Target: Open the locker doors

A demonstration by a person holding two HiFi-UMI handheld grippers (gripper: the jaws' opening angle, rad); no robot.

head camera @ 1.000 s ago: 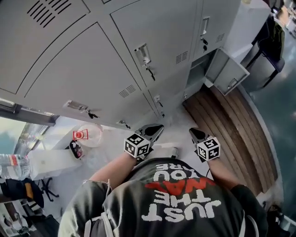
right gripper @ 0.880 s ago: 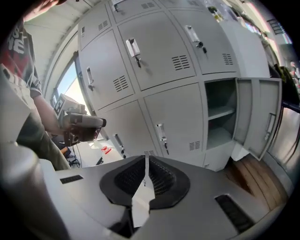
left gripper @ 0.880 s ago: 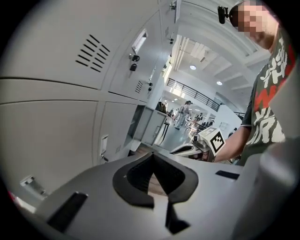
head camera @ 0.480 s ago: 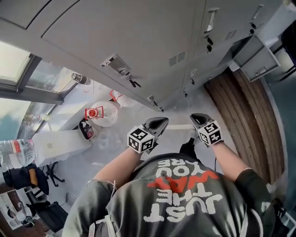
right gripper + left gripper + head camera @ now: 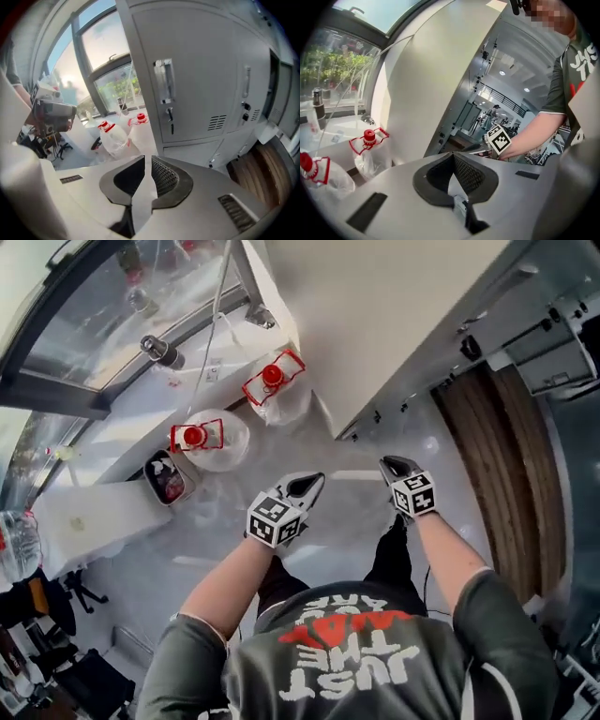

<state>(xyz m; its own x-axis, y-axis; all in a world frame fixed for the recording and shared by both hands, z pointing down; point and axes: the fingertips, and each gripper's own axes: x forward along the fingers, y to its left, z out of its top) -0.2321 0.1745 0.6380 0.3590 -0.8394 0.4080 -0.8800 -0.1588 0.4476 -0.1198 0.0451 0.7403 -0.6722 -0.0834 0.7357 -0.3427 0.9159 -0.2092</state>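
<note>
Left tool (image 5: 312, 482) and right tool (image 5: 388, 465) clenched, empty.
Both hung above the floor (image 5: 349, 514), near the grey lockers (image 5: 201, 56).

Left claw (image 5: 453, 159): jaws together, empty.
Lockers (image 5: 426, 89): pale side panel dead ahead.
Jugs (image 5: 370, 157): 2, red-capped, low left.
Right claw (image 5: 471, 148): marker cube showing, mid-right.

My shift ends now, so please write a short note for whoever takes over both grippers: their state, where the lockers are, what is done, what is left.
Left gripper: shut, empty. Right gripper: shut, empty. Both hang above the floor, touching no locker.
Lockers: ahead on the right; the near doors are closed.
Done: one lower door farther along looks open.
Left: take a handle and pull the closed doors open.
</note>
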